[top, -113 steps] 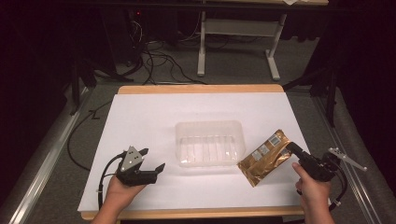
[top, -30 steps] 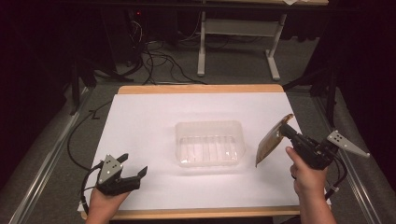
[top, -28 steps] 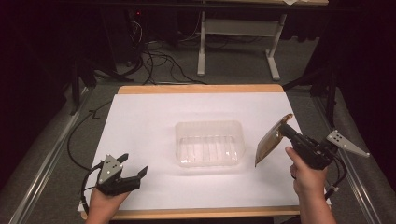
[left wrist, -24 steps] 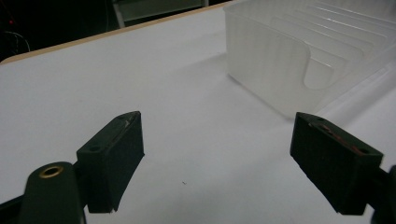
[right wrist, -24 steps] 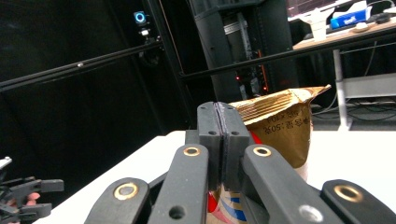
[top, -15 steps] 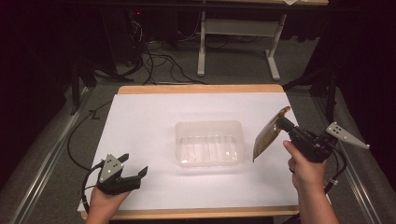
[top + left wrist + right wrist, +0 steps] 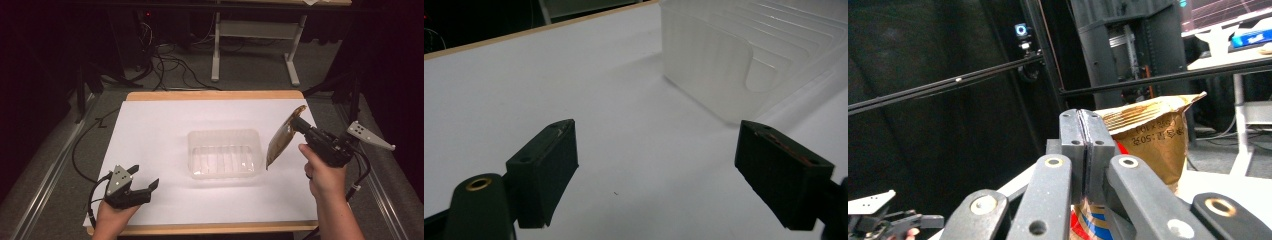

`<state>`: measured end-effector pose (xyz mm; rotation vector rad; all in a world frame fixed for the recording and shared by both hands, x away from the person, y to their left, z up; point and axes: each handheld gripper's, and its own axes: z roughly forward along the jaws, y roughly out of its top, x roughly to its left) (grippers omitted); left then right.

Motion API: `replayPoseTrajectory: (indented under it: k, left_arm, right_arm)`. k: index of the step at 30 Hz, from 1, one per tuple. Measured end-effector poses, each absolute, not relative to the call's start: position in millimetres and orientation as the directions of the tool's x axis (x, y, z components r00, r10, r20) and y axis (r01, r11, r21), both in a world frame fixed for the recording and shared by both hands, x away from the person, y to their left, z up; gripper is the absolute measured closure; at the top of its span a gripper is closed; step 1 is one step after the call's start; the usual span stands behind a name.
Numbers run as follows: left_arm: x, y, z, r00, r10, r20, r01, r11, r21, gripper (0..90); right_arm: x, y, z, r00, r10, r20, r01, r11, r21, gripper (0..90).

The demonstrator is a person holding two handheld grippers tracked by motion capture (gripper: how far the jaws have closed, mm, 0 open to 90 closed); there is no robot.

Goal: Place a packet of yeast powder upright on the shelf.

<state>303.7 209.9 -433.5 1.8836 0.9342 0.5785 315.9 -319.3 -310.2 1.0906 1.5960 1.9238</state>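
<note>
While clamped, right tool (image 7: 296, 121) on pouch (image 7: 280, 140)

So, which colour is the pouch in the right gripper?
The pouch is golden brown with dark print; this shows best in the right gripper view.

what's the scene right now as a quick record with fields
surface: table with a white top
container: clear plastic tub, mid-table, nothing in it
packet: gold pouch, lifted off the table, right of the tub
right gripper: jaws shut on the pouch's edge
left gripper: jaws apart, holding nothing, low at the near left, pointing toward the tub
floor: cables behind the table
</note>
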Motion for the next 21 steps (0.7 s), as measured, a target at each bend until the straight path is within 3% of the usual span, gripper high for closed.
replayPoseTrajectory:
  k: [21]
  left_arm:
    - [303.1, 211.0, -432.4, 0.601, 0.799, 0.001, 0.361, -0.274, 0.891, 17.8]
  right_arm:
    - [335.3, -277.9, -302.4, -0.674, 0.676, 0.298, 0.193, -0.229, 0.954, 90.0]
